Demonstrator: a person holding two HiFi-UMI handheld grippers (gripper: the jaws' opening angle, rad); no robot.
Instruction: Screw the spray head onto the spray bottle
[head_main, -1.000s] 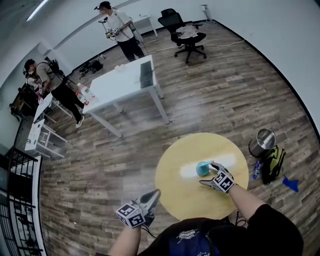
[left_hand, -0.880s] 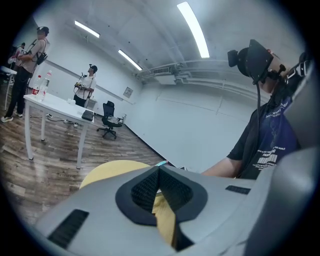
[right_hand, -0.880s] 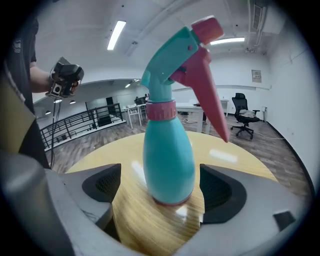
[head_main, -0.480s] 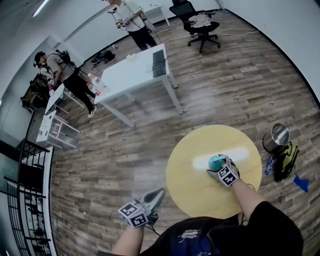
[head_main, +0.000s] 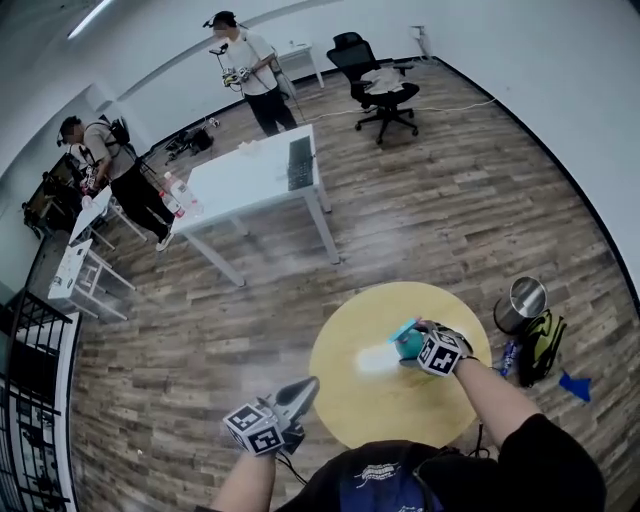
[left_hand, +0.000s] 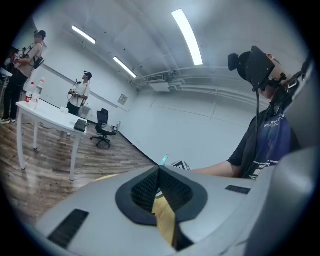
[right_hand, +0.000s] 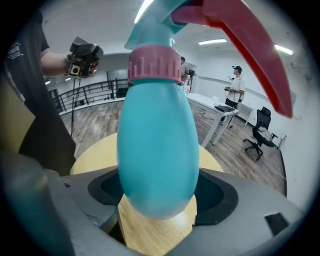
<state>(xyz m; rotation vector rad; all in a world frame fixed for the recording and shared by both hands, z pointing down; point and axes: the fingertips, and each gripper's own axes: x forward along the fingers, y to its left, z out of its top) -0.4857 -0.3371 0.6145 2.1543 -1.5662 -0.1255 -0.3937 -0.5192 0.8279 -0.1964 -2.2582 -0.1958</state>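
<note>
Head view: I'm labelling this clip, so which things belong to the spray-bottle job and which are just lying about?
Job: spray bottle, spray head, round table.
Lying about: metal bin, backpack, office chair, white table.

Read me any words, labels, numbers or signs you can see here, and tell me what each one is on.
Nothing here can be read as text.
White print on the person's dark shirt: too blurred to read.
Left marker cube and right marker cube: black-and-white square patterns, no words.
Spray bottle: no label shows.
</note>
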